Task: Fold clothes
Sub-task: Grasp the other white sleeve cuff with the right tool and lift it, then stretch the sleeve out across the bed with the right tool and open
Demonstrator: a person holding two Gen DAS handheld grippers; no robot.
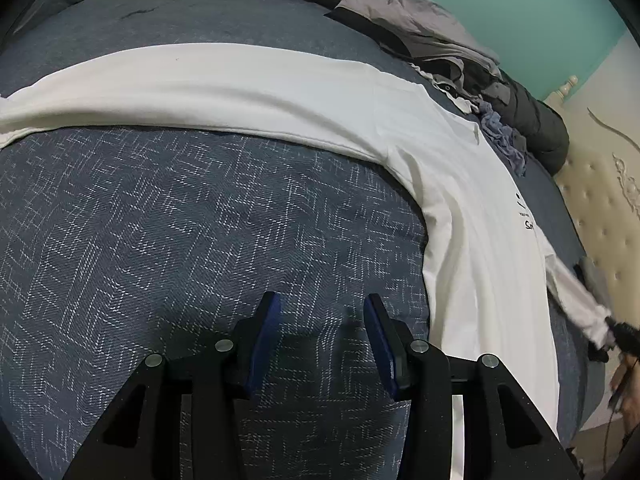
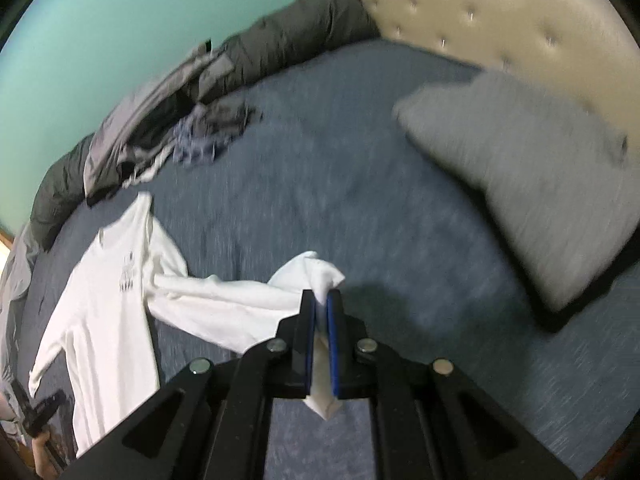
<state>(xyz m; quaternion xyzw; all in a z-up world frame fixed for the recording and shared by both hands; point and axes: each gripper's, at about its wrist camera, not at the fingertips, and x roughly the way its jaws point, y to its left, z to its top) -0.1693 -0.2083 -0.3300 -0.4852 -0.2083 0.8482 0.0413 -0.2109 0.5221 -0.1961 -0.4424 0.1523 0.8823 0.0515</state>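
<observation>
A white long-sleeved shirt [image 1: 460,220] with a small black print lies flat on the blue bedspread [image 1: 180,220]. One sleeve [image 1: 200,76] stretches out to the left across the bed. My left gripper [image 1: 320,308] hovers open over bare bedspread, just left of the shirt's side edge, with nothing between its blue pads. My right gripper [image 2: 321,300] is shut on the cuff of the other sleeve [image 2: 224,300] and holds it lifted off the bed. In the left wrist view the right gripper [image 1: 616,332] shows at the far right, at that sleeve's end. The shirt body [image 2: 108,300] lies left of it.
A grey pillow [image 2: 520,184] lies by the cream tufted headboard [image 2: 500,12]. A pile of grey and blue clothes [image 2: 192,136] and a dark rolled duvet [image 2: 300,28] line the far edge against the green wall. Open bedspread [image 2: 340,180] lies between shirt and pillow.
</observation>
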